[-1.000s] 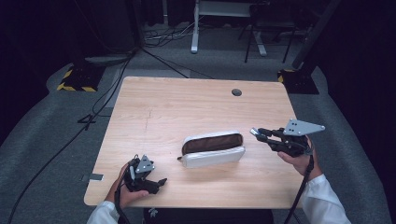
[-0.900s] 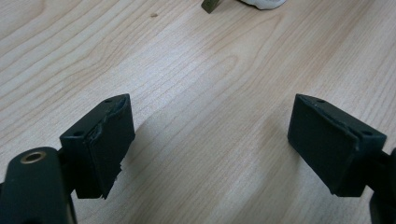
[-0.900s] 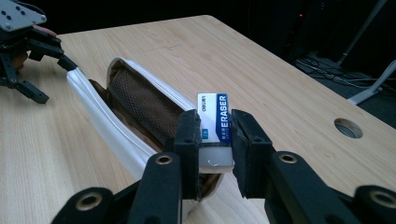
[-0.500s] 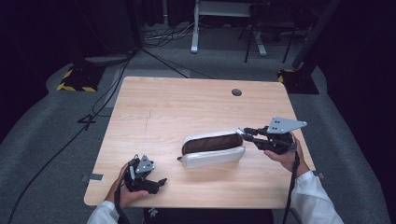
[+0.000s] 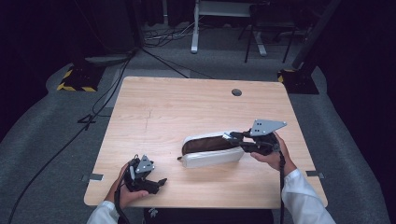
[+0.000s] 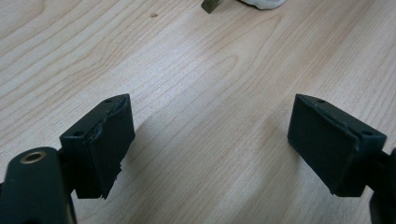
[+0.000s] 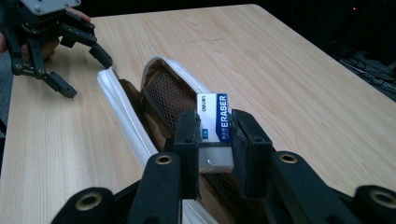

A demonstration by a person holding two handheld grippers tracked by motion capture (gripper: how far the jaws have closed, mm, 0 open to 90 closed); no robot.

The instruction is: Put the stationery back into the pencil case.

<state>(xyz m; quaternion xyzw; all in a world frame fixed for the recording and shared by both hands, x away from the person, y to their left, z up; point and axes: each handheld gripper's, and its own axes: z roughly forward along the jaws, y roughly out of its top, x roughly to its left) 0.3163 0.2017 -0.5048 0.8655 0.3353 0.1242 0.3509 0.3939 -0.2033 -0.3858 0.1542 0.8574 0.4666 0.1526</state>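
High view looks down and forward from above the person's side, far off, taking in the whole light wooden table. Left gripper view rides the left gripper, faces steeply down, very close to the tabletop between its jaws. Right gripper view rides the right gripper, faces low along the table, close over the open white pencil case with brown mesh lining. Right gripper view and high view share the case and the left gripper, seen beyond the case's far end.

You have a white eraser in a blue-lettered sleeve, upright over the unzipped white pencil case, which lies brown-lined mid-worktop.
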